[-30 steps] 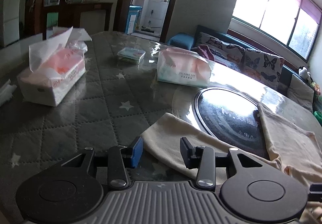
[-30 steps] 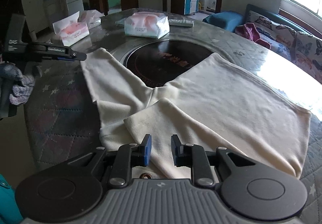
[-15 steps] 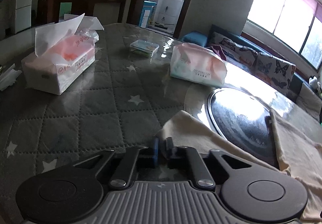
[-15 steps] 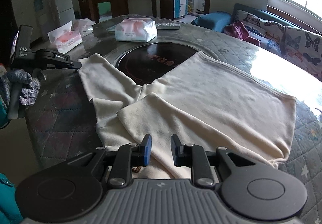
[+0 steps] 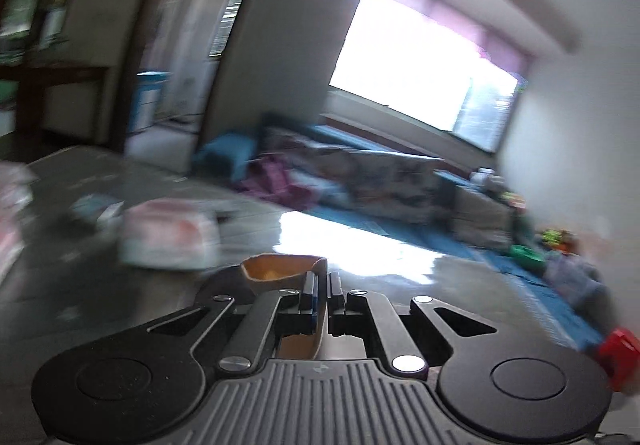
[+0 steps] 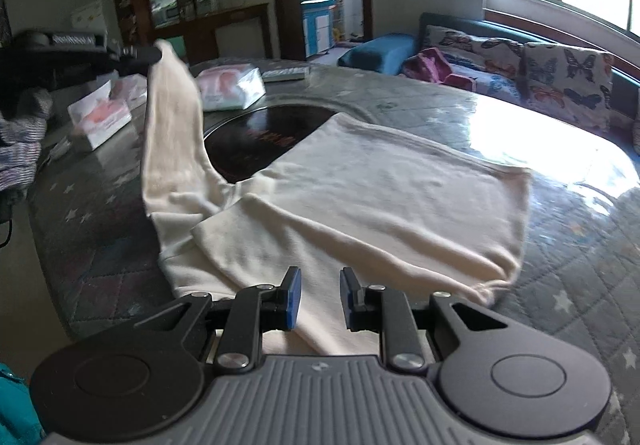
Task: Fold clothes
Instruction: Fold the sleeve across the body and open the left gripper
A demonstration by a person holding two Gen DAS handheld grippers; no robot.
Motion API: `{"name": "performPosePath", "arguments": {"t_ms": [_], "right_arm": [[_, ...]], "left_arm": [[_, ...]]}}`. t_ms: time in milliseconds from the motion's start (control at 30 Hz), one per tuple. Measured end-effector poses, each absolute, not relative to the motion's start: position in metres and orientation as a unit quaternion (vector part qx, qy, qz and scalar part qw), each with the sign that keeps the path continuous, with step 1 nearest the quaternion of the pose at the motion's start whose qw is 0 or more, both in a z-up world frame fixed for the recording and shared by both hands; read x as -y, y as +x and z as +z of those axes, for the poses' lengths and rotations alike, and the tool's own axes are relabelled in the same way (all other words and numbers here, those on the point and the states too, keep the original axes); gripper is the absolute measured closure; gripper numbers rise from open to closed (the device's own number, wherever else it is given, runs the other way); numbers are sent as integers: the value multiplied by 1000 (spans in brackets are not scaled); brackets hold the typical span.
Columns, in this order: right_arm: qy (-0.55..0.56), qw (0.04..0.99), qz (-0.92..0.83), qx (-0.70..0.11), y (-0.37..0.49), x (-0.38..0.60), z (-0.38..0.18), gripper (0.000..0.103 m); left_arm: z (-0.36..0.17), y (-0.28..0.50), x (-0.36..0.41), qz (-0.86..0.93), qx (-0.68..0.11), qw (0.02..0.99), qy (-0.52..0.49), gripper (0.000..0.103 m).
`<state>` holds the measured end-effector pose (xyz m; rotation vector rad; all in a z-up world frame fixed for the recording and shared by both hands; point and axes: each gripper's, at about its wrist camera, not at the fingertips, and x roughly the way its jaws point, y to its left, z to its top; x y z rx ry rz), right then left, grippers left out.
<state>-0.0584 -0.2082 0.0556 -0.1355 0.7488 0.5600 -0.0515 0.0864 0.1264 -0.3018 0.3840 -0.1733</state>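
Observation:
A cream long-sleeved shirt [image 6: 384, 181] lies spread on the round table, one sleeve folded across its body. My left gripper [image 5: 323, 287] is shut on the cuff of the other sleeve [image 5: 280, 269]; the view is blurred by motion. In the right wrist view the left gripper [image 6: 154, 52] holds that sleeve [image 6: 172, 125] lifted high above the table's left side. My right gripper [image 6: 319, 295] is open and empty, low over the shirt's near edge.
A black round hob plate [image 6: 260, 133] sits in the table [image 6: 560, 245] under the shirt's far edge. Tissue packs [image 6: 232, 85] [image 6: 100, 117] stand at the far left. A sofa [image 6: 520, 65] lies behind the table.
My left gripper closed on the sleeve cuff and lifted it up off the table, swinging quickly. The right gripper stayed open over the shirt's near edge.

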Motion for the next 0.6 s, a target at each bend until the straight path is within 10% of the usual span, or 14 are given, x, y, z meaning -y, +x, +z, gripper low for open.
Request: {"name": "performPosePath", "arguments": {"t_ms": [600], "right_arm": [[-2,910,184,-372,-66,285,41,83]], "left_arm": [[92,-50,76,-315,-261,906,-110,99]]}}
